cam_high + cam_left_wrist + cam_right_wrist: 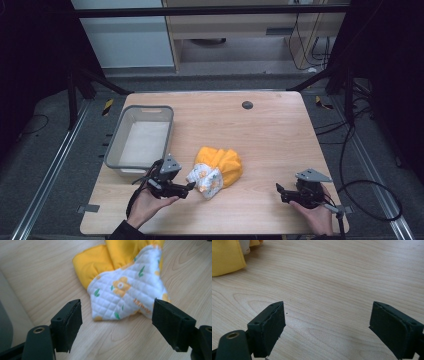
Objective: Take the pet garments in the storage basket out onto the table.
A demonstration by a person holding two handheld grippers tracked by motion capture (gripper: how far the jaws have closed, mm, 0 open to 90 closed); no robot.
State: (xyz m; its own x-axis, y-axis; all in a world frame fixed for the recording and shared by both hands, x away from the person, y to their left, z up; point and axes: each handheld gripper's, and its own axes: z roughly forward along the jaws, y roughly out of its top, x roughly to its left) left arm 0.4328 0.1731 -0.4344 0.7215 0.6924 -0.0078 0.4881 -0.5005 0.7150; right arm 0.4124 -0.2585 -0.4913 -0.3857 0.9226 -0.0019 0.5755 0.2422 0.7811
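A crumpled cloth [217, 170], yellow with a white quilted part printed with orange flowers, lies on the wooden table [270, 135] near its middle front. My left gripper [190, 187] stands open just left of the cloth, jaws pointing at it. In the left gripper view the cloth's white part [125, 287] lies just beyond the left gripper [116, 312], and the pads do not touch it. My right gripper [279, 192] rests open at the front right, apart from the cloth. In the right gripper view only bare wood lies between the jaws of the right gripper [328, 322], with the yellow cloth [224, 257] at the far left.
A grey plastic bin [114, 145] stands at the table's left, just behind my left hand; its wall [5, 322] shows in the left gripper view. A small black round cap [247, 105] sits near the far edge. Bare wood spreads between the two grippers.
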